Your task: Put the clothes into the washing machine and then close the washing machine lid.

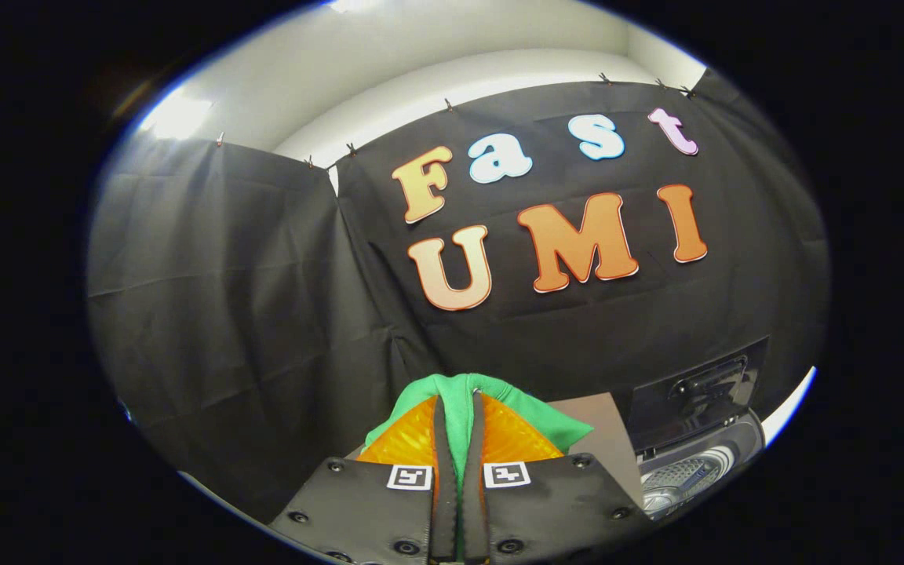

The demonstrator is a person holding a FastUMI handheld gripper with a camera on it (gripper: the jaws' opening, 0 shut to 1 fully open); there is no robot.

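Holding one item: a green garment (468,408), pinched between the fingers (460,471), which stand close together and clamped on the cloth, a narrow strip of it showing in the gap all the way down. Garment: soft fabric, bunched over the fingertips and spilling to both sides, a flap hanging out on the right; how much more hangs below cannot be told. Position: carried aloft, facing the booth's black cloth wall (209,298), clear of any surface. Washing machine (695,463): beyond the fingers and off to their right, low down; its lid (695,384) stands raised, dark, with a handle on it, and the ribbed drum (683,475) shows open beneath. Brown panel (601,439): flat, lying between the garment and the machine, nature uncertain. Status, as a judgement: garment lifted but not yet delivered; the lid is not yet shut. Hazards: the grip takes only a fold, so a quick swing toward the drum could let the cloth slide out short of the opening. Loose flaps might catch on the machine's rim and drape outside, then be trapped when the lid comes down. Releasing off-centre would leave part of the garment over the edge.
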